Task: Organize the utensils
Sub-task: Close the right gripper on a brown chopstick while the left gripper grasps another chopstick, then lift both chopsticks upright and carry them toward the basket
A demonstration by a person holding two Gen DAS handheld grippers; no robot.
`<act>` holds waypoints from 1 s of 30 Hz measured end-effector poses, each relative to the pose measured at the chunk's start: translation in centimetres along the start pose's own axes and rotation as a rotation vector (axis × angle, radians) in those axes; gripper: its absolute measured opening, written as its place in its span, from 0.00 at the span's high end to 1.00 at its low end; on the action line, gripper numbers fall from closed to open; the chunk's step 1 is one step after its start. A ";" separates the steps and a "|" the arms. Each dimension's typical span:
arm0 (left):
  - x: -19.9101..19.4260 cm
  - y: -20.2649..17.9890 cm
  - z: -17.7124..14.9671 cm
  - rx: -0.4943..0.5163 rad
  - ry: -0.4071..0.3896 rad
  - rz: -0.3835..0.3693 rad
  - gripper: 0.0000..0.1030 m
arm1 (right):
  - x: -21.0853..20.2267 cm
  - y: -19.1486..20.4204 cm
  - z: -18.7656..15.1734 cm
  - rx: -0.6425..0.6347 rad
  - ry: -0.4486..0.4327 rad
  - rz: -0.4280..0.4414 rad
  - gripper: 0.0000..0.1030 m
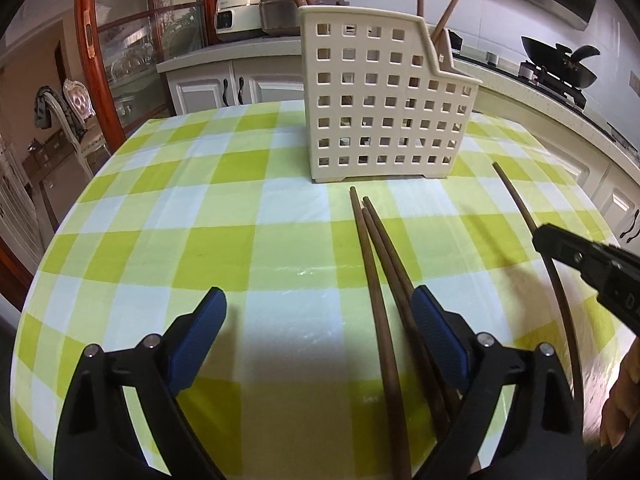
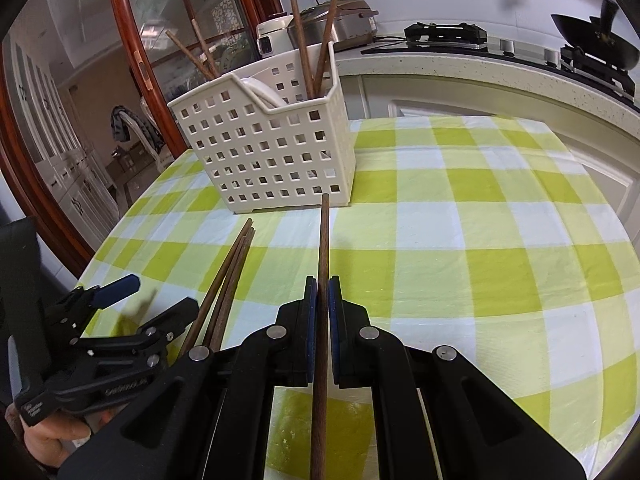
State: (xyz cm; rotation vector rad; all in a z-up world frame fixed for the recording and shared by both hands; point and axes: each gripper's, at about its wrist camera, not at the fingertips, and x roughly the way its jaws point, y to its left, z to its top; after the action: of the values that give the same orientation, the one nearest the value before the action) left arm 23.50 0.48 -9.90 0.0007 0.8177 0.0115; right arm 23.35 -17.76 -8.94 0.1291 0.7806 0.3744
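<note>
A cream perforated utensil basket [image 1: 376,100] stands on the checked tablecloth and holds several brown chopsticks; it also shows in the right wrist view [image 2: 272,152]. Three brown chopsticks [image 1: 380,280] lie on the cloth in front of it, seen too in the right wrist view [image 2: 228,280]. My left gripper [image 1: 318,320] is open, low over the cloth, with one chopstick between its fingers and the other two by its right finger. My right gripper [image 2: 323,292] is shut on a single chopstick [image 2: 323,248] that points at the basket. That chopstick [image 1: 520,204] and the right gripper [image 1: 560,248] show at the right of the left wrist view.
The green and white checked tablecloth [image 2: 480,240] covers the table. Behind it run a counter with rice cookers [image 1: 256,12], a stove with a black wok [image 1: 560,64], and white cabinets. A wooden-framed glass door [image 2: 160,40] and a chair [image 1: 76,108] stand at the left.
</note>
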 end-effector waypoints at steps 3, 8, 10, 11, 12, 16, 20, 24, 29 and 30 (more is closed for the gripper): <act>0.8 0.1 0.7 -0.010 0.015 -0.019 0.23 | 0.0 -0.2 0.0 0.005 -0.002 0.003 0.94; 2.2 -0.2 2.0 0.010 0.044 -0.032 0.40 | 0.0 -0.3 0.1 0.010 -0.003 0.007 0.94; 2.8 -0.5 2.4 0.023 0.063 -0.036 0.49 | 0.0 -0.3 0.1 0.011 -0.003 0.007 0.94; 3.2 -0.7 2.7 0.030 0.075 -0.040 0.52 | 0.0 -0.3 0.1 0.012 -0.003 0.007 0.94; 3.4 -0.9 2.8 0.037 0.082 -0.039 0.55 | 0.0 -0.4 0.1 0.014 -0.003 0.008 0.94; 4.1 -1.2 2.9 0.056 0.100 -0.036 0.63 | 0.1 -0.6 0.1 0.022 -0.002 0.009 0.94; 4.3 -1.3 3.1 0.058 0.099 -0.036 0.67 | 0.1 -0.8 0.1 0.025 -0.002 0.012 0.94; 4.4 -1.6 3.2 0.072 0.096 -0.041 0.80 | 0.2 -0.8 0.1 0.026 0.001 0.011 0.94; 4.2 -1.9 3.0 0.086 0.091 -0.049 0.92 | 0.4 -0.8 0.0 0.023 0.003 0.008 0.94; 4.2 -1.9 2.9 0.085 0.090 -0.052 0.93 | 0.4 -0.8 0.0 0.022 0.004 0.007 0.94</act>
State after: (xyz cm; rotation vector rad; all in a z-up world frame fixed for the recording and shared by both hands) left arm 28.51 -1.37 -10.94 0.0595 0.9075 -0.0731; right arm 23.88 -18.36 -9.41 0.1517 0.7882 0.3731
